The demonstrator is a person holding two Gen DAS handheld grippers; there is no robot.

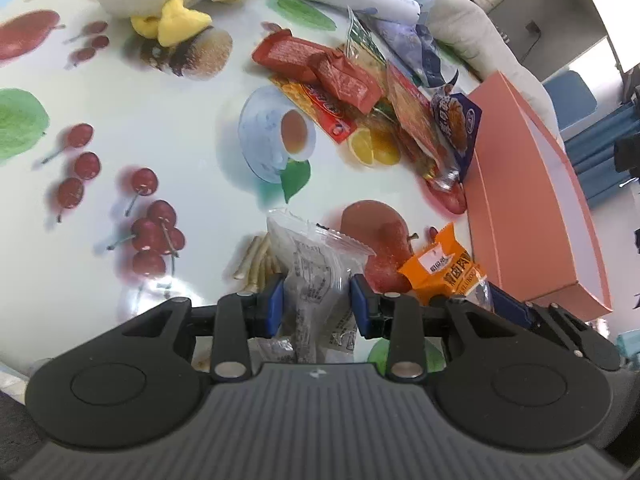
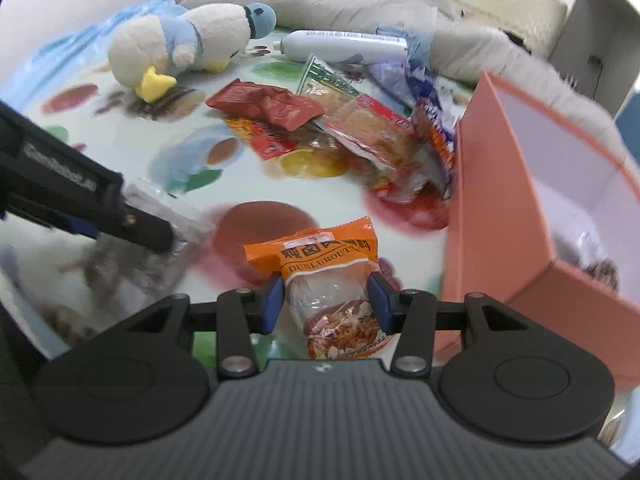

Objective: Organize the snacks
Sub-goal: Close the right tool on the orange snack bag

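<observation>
Gripping two crinkly snack packets above a glossy fruit-print tablecloth [image 1: 120, 120]

Left gripper [image 1: 318, 296] pinches a clear, printed plastic packet [image 1: 316, 264] between blue pads; beside it, right gripper [image 2: 326, 298] clamps an orange-topped, see-through packet [image 2: 332, 276]; a loose heap of foil wrappers [image 2: 320, 128] lies beyond; a rigid salmon cardboard box [image 2: 500, 208] stands rightmost

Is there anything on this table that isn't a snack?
Yes. A plush duck lies on its side at the far end of the table, and a white tube lies next to it. Neither looks like food, so both seem out of place beside the pile of snack packets.
</observation>
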